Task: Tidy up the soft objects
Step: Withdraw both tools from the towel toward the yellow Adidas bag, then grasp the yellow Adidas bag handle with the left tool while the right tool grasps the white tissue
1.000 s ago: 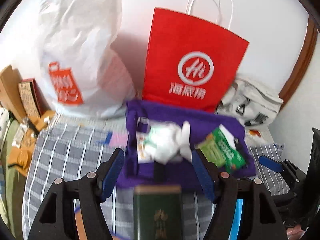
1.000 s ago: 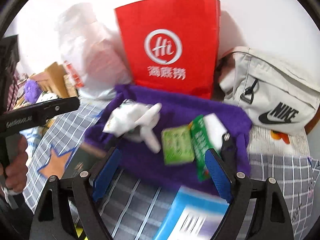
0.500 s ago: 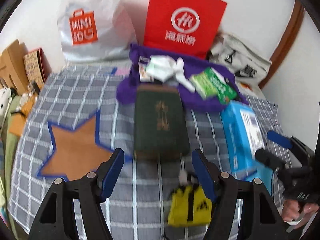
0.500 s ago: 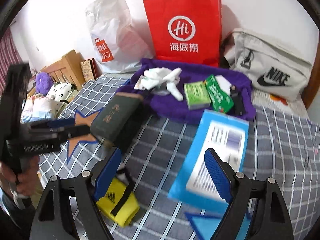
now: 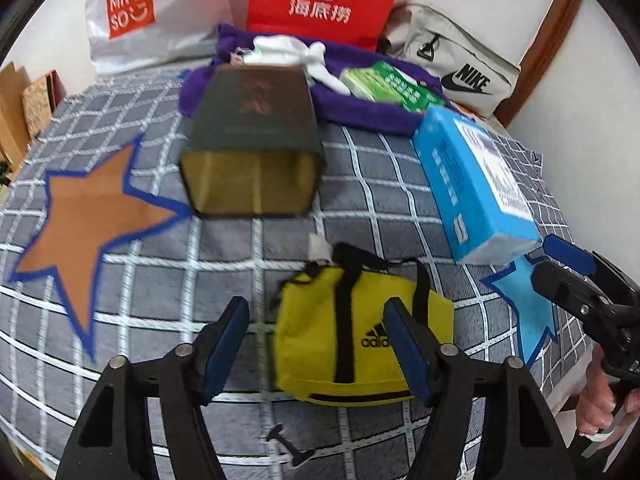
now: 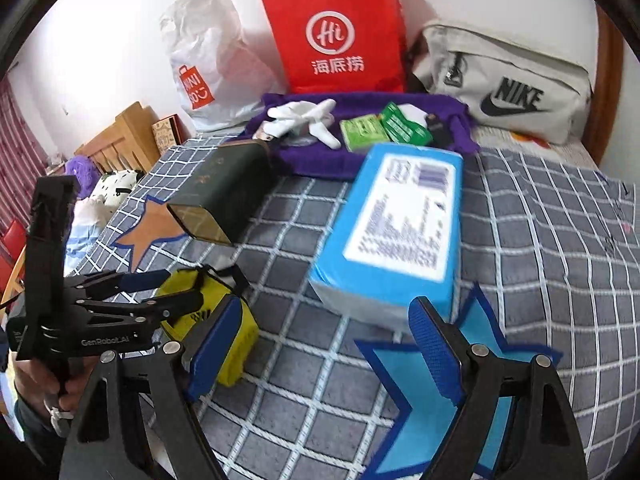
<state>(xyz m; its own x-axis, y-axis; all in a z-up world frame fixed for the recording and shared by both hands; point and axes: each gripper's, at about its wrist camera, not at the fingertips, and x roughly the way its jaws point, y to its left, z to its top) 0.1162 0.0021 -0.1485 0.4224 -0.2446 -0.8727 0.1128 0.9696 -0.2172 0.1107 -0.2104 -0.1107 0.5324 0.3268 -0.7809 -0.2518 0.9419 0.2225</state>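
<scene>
Nothing looks sorted yet. Your left claw (image 5: 316,344), jaws closing and gripping nothing, straddles the yellow bag (image 5: 352,332) lying on the bed (image 5: 160,280); your right claw (image 6: 326,350) gapes wide near the blue pack (image 6: 396,220), empty.

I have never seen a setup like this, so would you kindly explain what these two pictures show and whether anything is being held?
There is no robot here: a person holds a handheld gripper in each hand, and each carries a wide-angle camera looking along its blue-padded jaws. One picture comes from the left gripper, the other from the right gripper. Both look down on a grey checked bedspread with star patches. On it lie a yellow Adidas bag, a dark green box, a blue packet and a purple cloth bearing white gloves and green packs. Nothing is held: the left jaws are closing above the yellow bag, the right jaws stand open.
</scene>
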